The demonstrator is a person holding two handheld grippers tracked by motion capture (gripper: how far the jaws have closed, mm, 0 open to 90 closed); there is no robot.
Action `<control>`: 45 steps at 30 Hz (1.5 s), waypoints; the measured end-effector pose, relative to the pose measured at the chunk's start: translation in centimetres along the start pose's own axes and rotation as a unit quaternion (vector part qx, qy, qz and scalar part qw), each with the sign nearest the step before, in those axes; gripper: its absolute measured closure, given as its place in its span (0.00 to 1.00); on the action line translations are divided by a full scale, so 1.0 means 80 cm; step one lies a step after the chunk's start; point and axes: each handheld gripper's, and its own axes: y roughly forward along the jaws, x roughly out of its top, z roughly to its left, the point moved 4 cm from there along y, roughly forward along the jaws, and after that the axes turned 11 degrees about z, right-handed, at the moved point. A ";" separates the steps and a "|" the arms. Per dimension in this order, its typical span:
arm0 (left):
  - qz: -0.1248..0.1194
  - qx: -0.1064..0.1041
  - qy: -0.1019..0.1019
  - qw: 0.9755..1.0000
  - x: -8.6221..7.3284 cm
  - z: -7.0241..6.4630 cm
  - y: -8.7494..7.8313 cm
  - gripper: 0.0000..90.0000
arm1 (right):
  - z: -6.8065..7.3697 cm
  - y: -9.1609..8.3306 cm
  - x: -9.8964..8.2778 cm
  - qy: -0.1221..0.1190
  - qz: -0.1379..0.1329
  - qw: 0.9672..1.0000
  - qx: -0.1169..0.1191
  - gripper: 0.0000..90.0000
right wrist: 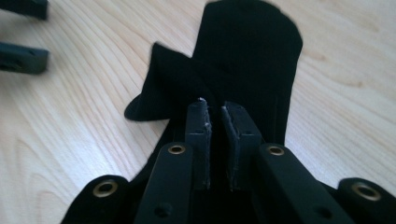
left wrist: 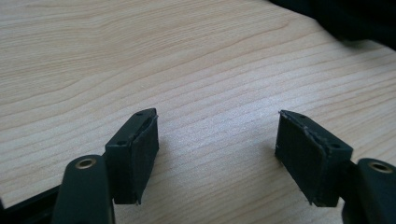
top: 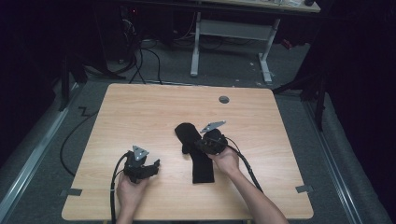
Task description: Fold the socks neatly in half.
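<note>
Right gripper (right wrist: 215,112) jaws slightly apart over black sock (right wrist: 247,51), left gripper (left wrist: 217,140) wide apart above bare wooden surface (left wrist: 140,56), no readable writing.

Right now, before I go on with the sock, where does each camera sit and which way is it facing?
High view: fixed above the person's side, looking forward and down at the table; forearms, left gripper and right gripper show.
Left gripper view: rides the left gripper, looking along its wide-apart jaws at bare wood.
Right gripper view: rides the right gripper, jaws nearly together over the black sock.
Shared: the high and right gripper views both show the sock.
</note>
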 end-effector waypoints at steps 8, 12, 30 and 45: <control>0.000 -0.001 0.000 1.000 0.000 0.000 0.000 0.34 | 0.001 -0.003 -0.003 -0.007 -0.012 1.000 -0.008 0.96; -0.010 -0.013 -0.026 1.000 0.002 0.007 -0.001 0.40 | 0.003 -0.017 0.000 -0.015 -0.028 0.999 -0.007 0.96; 0.028 -0.094 -0.007 0.995 0.091 -0.063 0.044 0.49 | 0.010 -0.010 -0.022 -0.007 -0.036 0.999 0.003 0.84; 0.053 -0.048 0.033 0.997 0.097 -0.071 0.058 0.72 | 0.023 -0.042 -0.059 -0.012 -0.059 0.998 0.011 0.89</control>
